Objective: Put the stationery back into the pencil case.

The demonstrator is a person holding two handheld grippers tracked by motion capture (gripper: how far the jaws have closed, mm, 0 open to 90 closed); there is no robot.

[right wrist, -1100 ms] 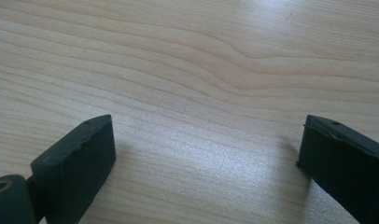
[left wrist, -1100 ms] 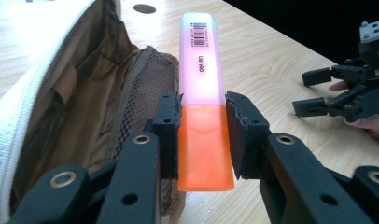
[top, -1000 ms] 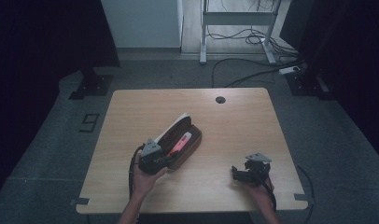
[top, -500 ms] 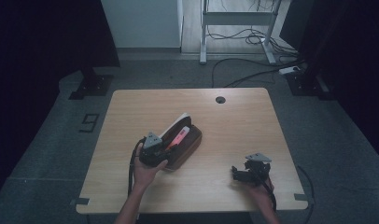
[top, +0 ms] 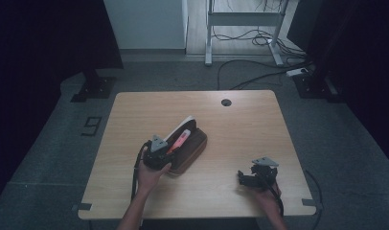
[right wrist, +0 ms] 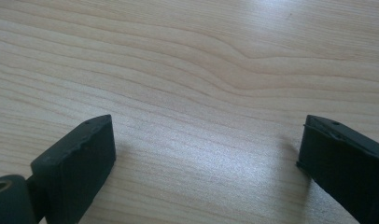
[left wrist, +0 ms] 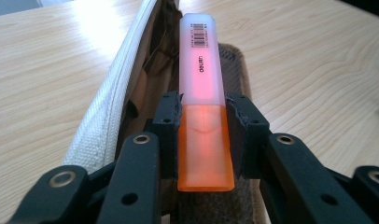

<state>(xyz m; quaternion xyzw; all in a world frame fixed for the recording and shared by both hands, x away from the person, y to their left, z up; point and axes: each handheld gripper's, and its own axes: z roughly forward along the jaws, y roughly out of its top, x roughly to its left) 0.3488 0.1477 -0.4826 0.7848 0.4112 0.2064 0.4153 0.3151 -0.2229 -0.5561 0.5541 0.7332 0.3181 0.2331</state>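
The left tool (left wrist: 204,140) pinches a pink translucent highlighter with an orange cap (left wrist: 202,88), its two black pads pressed on either side of the pen where cap meets barrel. In the left gripper view the highlighter points toward 12 o'clock, lying along the open mouth of a brown fabric pencil case with a white lining (left wrist: 131,84), whose pale zipped edge runs at 10 o'clock from the jaws. In the high view the left tool (top: 160,152) sits at the 7 o'clock end of the pencil case (top: 190,148), near the middle of the light wooden counter (top: 240,120). The right tool (right wrist: 206,158) has its jaws spread wide over bare wood, holding nothing; in the high view it (top: 247,177) rests at 5 o'clock on the counter, well apart from the case.
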